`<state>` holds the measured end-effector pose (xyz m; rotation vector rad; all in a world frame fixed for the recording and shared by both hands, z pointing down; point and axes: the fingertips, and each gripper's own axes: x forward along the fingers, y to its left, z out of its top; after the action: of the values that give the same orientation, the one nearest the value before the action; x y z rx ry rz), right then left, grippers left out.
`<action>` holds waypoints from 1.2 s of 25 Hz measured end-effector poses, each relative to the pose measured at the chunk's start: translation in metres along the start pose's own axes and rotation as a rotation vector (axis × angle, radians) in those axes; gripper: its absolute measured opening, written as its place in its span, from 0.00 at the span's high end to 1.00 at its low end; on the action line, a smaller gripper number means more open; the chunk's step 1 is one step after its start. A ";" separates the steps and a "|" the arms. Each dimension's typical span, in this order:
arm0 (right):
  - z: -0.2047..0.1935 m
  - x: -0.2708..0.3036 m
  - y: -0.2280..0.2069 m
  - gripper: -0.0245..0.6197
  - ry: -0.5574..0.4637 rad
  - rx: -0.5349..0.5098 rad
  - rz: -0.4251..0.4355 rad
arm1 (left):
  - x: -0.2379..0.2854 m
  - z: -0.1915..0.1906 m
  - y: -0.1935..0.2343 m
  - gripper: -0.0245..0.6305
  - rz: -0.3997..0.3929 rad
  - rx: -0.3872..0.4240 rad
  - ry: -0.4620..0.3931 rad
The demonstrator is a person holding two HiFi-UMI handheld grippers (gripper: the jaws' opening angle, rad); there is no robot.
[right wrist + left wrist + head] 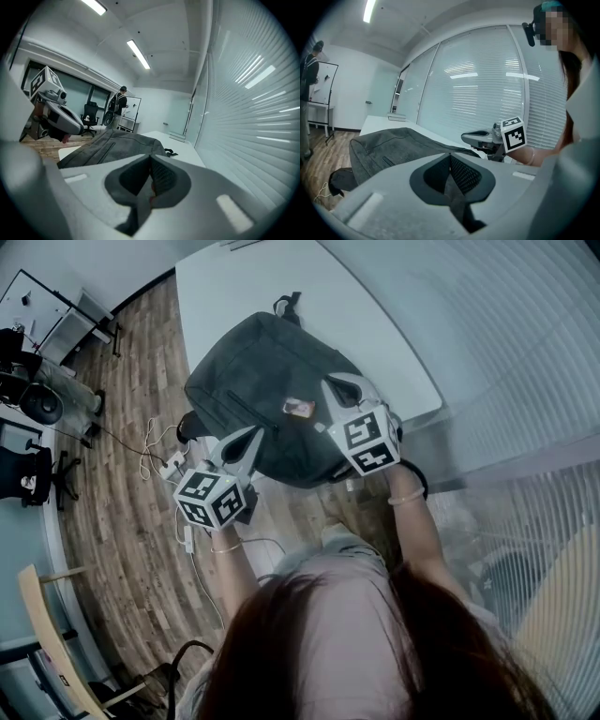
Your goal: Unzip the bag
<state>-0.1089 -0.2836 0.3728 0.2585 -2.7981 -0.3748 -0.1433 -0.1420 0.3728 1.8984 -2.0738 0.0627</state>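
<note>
1. The left gripper [244,439] is seen nearest, over the near left side of the bag [267,367]. Its jaws are closed together. Whether a tab or a fold of cloth is pinched between them cannot be told.
2. The right gripper [345,388] is set just beyond, at the bag's right side. Its jaws are likewise pressed together. A small reddish speck shows low between them, but what it is cannot be made out.
3. The bag is laid across the near left corner of the table [253,277], with its near end hung past the near edge, over the wooden floor [112,474].
4. The bag is judged soft and slack. Its grey cloth sags and creases, and it looks only partly filled, so it is likely light. If a zip is pulled, the whole bag can be expected to drag along the smooth table, or to slide off the near edge, unless it is pinned.
5. A short zip line [251,413] is seen beside a red label [298,409]. The small stiff pull tab should be taken by one gripper, and the cloth just behind the zip's end held by the other. The tab is likely to slip from the pads.
6. Farther off, the carry handle [286,304] is laid toward the far edge, and window blinds [525,352] are seen beyond the right edge.
</note>
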 end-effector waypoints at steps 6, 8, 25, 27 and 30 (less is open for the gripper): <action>0.016 -0.025 0.015 0.96 -0.087 0.037 -0.055 | -0.016 0.002 -0.006 0.95 0.032 0.026 -0.041; 0.021 -0.032 0.022 0.96 -0.101 0.050 -0.069 | -0.024 0.004 -0.008 0.95 0.042 0.029 -0.054; 0.043 -0.085 0.067 0.96 -0.128 0.121 -0.099 | -0.082 0.021 -0.030 0.95 0.088 0.069 -0.148; 0.045 -0.091 0.071 0.96 -0.134 0.127 -0.102 | -0.087 0.021 -0.030 0.95 0.102 0.073 -0.160; 0.051 -0.099 0.078 0.96 -0.148 0.136 -0.103 | -0.095 0.023 -0.031 0.95 0.115 0.074 -0.177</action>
<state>-0.0433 -0.1771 0.3204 0.4231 -2.9682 -0.2360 -0.1121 -0.0597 0.3196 1.8872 -2.3271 -0.0021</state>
